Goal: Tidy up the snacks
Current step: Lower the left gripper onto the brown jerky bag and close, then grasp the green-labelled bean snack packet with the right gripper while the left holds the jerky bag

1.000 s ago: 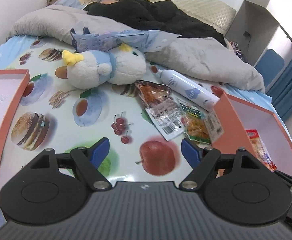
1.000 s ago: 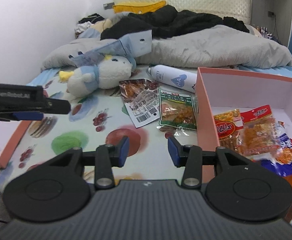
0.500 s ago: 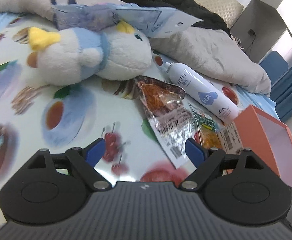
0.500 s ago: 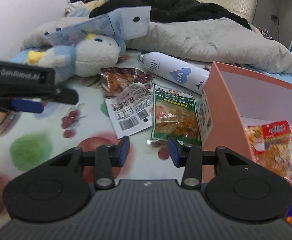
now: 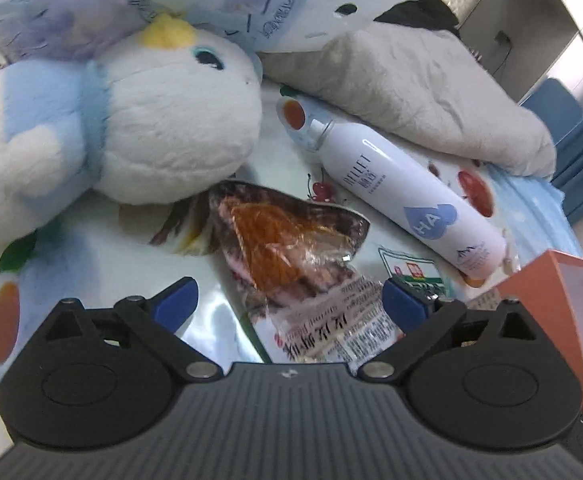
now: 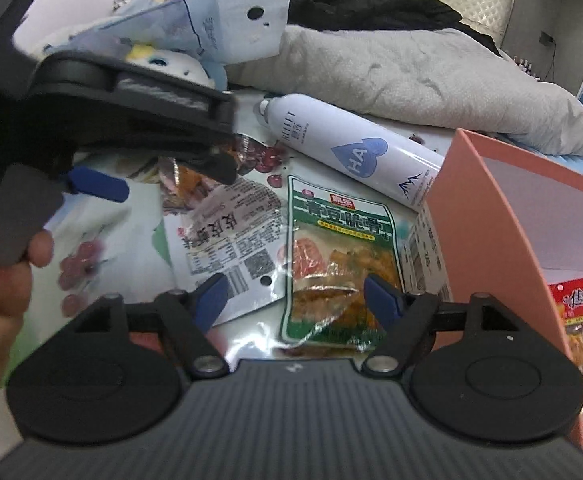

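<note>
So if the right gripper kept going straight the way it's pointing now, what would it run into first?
Most likely the green snack packet. The right gripper points down at it, jaws opening, the packet's lower part lying between the fingertips but not pressed. Depth is hard to judge; the pink box stays off to the side.

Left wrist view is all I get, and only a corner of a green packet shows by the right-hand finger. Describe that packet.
Observer: The green snack pack lies flat and face up, and orange-yellow pieces show through its clear window.
Operator: Say where the right gripper is.
Observer: The right gripper hovers at that pack's near end with one finger on each side. Its jaws are opening and the pads are not pressing on the pack.
Operator: Report what the box holds.
Observer: The orange box already holds at least one red snack pack.
</note>
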Demonstrator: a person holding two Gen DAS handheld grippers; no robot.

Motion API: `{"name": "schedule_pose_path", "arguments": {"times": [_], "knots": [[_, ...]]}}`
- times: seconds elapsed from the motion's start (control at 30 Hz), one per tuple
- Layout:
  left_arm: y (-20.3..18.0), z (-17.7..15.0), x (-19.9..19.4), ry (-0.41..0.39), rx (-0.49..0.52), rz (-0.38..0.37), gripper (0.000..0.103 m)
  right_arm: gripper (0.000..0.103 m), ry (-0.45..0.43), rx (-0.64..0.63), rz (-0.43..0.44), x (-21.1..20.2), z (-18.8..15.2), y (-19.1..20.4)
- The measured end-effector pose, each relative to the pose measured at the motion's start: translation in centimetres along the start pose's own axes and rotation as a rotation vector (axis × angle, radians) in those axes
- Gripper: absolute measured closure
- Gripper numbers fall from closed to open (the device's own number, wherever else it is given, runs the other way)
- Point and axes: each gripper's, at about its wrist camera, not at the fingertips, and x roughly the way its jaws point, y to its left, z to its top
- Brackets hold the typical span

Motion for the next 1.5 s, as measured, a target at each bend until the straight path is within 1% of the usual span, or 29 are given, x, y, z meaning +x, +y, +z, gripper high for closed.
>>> {"name": "schedule_pose_path", "arguments": {"times": [0.1, 0.23, 0.27, 0.33, 0.4, 0.43, 0.47, 0.53, 0.57, 0.6, 0.63, 0.67, 0.73, 0.77, 0.83, 1.03, 1.3, 1.5], "knots": [[-0.4, 0.7, 1.0, 0.006, 0.012, -0.005, 0.003, 0.027, 0.018, -0.012, -0.028, 1.1, 0.0, 0.2], [-0.6, 1.2, 2.4, 0.032, -0.017, -0.017, 0.003, 0.027, 0.026, -0.022, -0.045, 2.2, -0.6, 0.5], [-0.8, 1.2, 2.9, 0.040, -0.022, -0.013, 0.003, 0.026, 0.026, -0.021, -0.048, 2.2, -0.7, 0.5], [-1.1, 1.2, 3.3, 0.037, -0.006, 0.003, 0.002, 0.025, 0.027, -0.001, -0.040, 2.3, -0.6, 0.4], [-1.6, 1.2, 3.6, 0.031, 0.029, 0.040, 0.002, 0.026, 0.026, -0.007, -0.032, 2.4, -0.7, 0.2], [-1.9, 1.3, 3.8, 0.030, 0.043, 0.051, 0.002, 0.028, 0.024, -0.015, -0.030, 2.4, -0.7, 0.2], [-1.9, 1.2, 3.9, 0.026, 0.053, 0.061, 0.002, 0.035, 0.018, -0.032, -0.035, 2.3, -0.8, 0.3], [-1.9, 1.0, 4.0, 0.011, 0.070, 0.103, 0.003, 0.041, 0.012, -0.052, -0.042, 2.1, -1.0, 0.4], [-1.7, 1.0, 4.0, 0.002, 0.072, 0.113, 0.003, 0.048, 0.014, -0.053, -0.047, 2.1, -1.1, 0.3], [-1.7, 0.9, 4.0, 0.000, 0.074, 0.117, 0.006, 0.048, 0.015, -0.057, -0.047, 2.0, -1.1, 0.2], [-1.7, 0.9, 3.9, -0.002, 0.079, 0.130, 0.011, 0.048, 0.018, -0.059, -0.042, 1.9, -1.2, 0.1], [-1.8, 0.9, 3.8, -0.006, 0.091, 0.138, 0.013, 0.049, 0.020, -0.063, -0.038, 1.9, -1.2, 0.1], [-1.6, 0.8, 3.5, -0.009, 0.099, 0.127, 0.019, 0.051, 0.025, -0.080, -0.031, 1.7, -1.2, 0.1], [-1.5, 0.7, 3.4, -0.010, 0.102, 0.119, 0.022, 0.051, 0.028, -0.083, -0.023, 1.6, -1.2, 0.1], [-1.3, 0.5, 3.0, -0.011, 0.101, 0.115, 0.025, 0.051, 0.033, -0.096, -0.010, 1.3, -1.4, 0.3], [-0.1, -0.8, 1.1, 0.006, 0.102, 0.104, 0.031, 0.051, 0.044, -0.112, 0.024, -1.0, -2.7, 1.5], [2.3, -4.6, -3.0, 0.029, 0.092, 0.091, 0.032, 0.051, 0.063, -0.132, 0.060, -4.7, -5.3, 3.2], [3.5, -7.8, -6.7, 0.048, 0.122, 0.109, 0.032, 0.051, 0.079, -0.154, 0.085, -7.7, -7.4, 4.3]]}}
